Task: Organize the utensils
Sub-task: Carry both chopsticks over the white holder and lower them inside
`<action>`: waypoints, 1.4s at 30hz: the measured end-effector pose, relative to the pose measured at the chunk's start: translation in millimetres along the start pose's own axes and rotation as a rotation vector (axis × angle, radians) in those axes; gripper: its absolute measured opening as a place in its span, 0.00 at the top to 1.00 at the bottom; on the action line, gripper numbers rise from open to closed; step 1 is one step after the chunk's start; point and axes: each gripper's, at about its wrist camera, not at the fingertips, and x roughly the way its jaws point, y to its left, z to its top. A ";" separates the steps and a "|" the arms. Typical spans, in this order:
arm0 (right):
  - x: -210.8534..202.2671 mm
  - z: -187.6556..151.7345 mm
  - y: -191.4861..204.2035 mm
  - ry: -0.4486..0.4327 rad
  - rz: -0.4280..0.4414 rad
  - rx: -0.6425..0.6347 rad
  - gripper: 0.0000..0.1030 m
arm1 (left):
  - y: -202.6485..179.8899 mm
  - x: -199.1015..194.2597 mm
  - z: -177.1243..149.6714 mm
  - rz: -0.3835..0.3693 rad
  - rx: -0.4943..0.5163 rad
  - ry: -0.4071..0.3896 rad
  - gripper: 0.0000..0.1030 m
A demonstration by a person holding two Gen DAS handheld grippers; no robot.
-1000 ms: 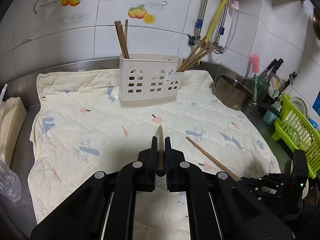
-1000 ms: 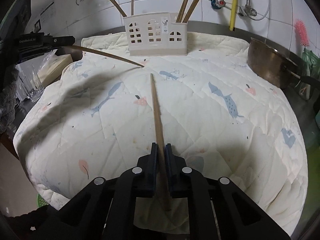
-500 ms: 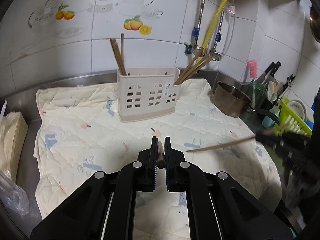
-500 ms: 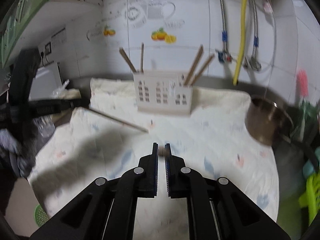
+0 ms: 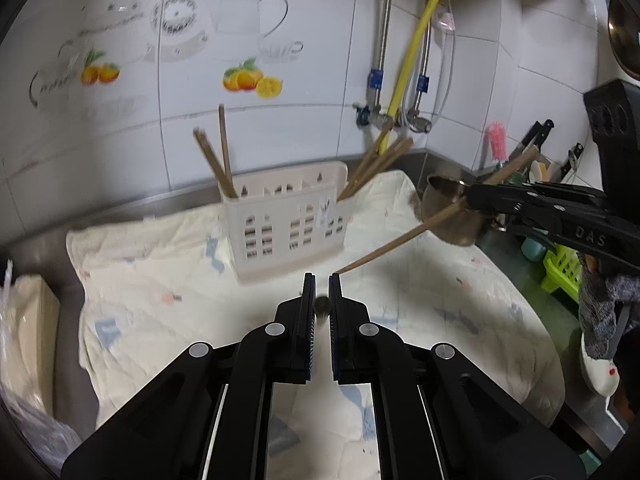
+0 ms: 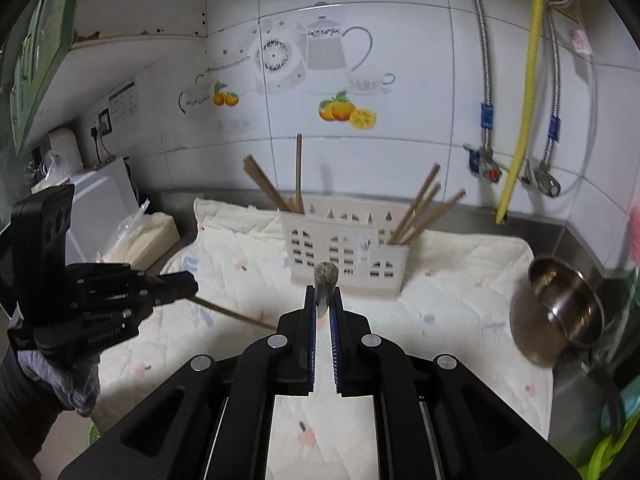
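A cream slotted utensil holder (image 5: 289, 224) (image 6: 345, 250) stands at the back of a quilted mat, with brown chopsticks in its left and right ends. My left gripper (image 5: 321, 280) is shut on a chopstick (image 5: 321, 306), seen end-on between the fingers; it also shows from the side in the right wrist view (image 6: 232, 313). My right gripper (image 6: 324, 293) is shut on another chopstick (image 6: 326, 276), also end-on; the left wrist view shows it (image 5: 404, 238) slanting down from the right. Both grippers are raised above the mat in front of the holder.
A steel pot (image 6: 558, 312) sits at the mat's right edge. A green dish rack (image 5: 562, 268) and knives stand further right. A tissue pack (image 6: 140, 238) and plastic bag (image 5: 24, 412) lie to the left. Tiled wall with pipes and a yellow hose (image 6: 520, 112) behind.
Both grippers lifted their chopsticks off the mat and rose, tilting up toward the wall. The chopsticks now point toward the cameras, and both grippers have come closer to the holder.
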 end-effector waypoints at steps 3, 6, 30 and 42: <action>4.7 22.0 -4.9 0.003 0.016 0.000 0.94 | -0.3 -2.4 24.6 0.000 0.016 -0.018 0.95; 7.1 43.7 -10.5 -0.001 -0.002 -0.018 0.94 | 2.0 -5.0 51.7 0.010 0.031 -0.044 0.95; 54.1 122.1 -71.4 0.036 -0.074 -0.036 0.94 | 15.8 43.0 185.2 0.228 0.070 -0.316 0.95; 83.2 114.1 -73.0 0.099 -0.073 -0.051 0.94 | 49.5 77.1 157.1 0.196 -0.042 -0.215 0.95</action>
